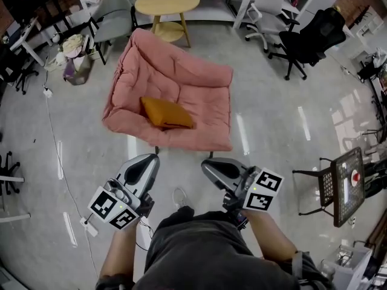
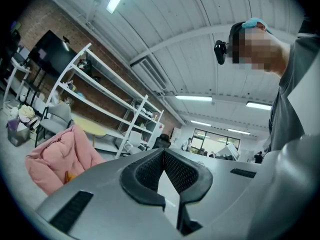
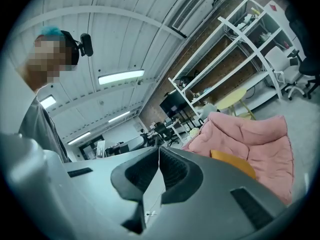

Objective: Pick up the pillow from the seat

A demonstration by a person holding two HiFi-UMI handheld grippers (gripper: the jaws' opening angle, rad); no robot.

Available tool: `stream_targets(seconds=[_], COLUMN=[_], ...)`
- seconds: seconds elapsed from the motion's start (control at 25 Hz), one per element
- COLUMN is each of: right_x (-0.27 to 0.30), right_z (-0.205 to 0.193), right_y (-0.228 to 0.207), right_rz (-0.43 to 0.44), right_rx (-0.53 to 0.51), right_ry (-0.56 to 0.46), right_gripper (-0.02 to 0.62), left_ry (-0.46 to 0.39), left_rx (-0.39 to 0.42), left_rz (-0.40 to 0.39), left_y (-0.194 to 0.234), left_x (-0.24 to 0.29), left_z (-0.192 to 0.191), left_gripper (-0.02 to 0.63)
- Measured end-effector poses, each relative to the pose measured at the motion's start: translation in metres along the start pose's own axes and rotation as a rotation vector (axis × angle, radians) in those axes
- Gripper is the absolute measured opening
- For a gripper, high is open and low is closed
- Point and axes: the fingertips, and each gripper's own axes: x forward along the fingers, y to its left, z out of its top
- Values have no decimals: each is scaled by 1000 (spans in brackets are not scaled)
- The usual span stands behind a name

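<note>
An orange pillow (image 1: 166, 113) lies on the pink cushioned seat (image 1: 181, 83) in the middle of the floor, ahead of me. My left gripper (image 1: 152, 159) and right gripper (image 1: 208, 164) are held side by side near my body, well short of the seat's front edge. Both are shut with nothing between the jaws. In the left gripper view the left gripper (image 2: 163, 152) points up past the seat (image 2: 55, 156), and only a sliver of the pillow (image 2: 70, 175) shows. The right gripper (image 3: 159, 149) has the seat (image 3: 260, 136) and the pillow (image 3: 233, 162) to its right.
Behind the seat stands a round wooden table (image 1: 167, 3), with a grey chair (image 1: 112, 14) to its left. A white office chair (image 1: 266, 11) and a black one (image 1: 309, 38) are at the back right. A black stand (image 1: 342, 186) is at my right. A cable (image 1: 58, 138) runs over the floor at left.
</note>
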Motion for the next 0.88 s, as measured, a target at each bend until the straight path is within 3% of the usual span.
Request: stream_targets(seconds=[0.52,0.88], right_x=[58,95], right_z=[6,6], right_y=[-79,-153], right_rz=[-96,-83], right_rx=[-11,37], right_ry=[37,84], right_gripper=[15,17], left_ry=[25,85], left_rx=[-17,-51], left_rz=[-16,37], left_y=[78,131], left_x=[40,85], left_z=[12,-3], left_gripper=[12,11])
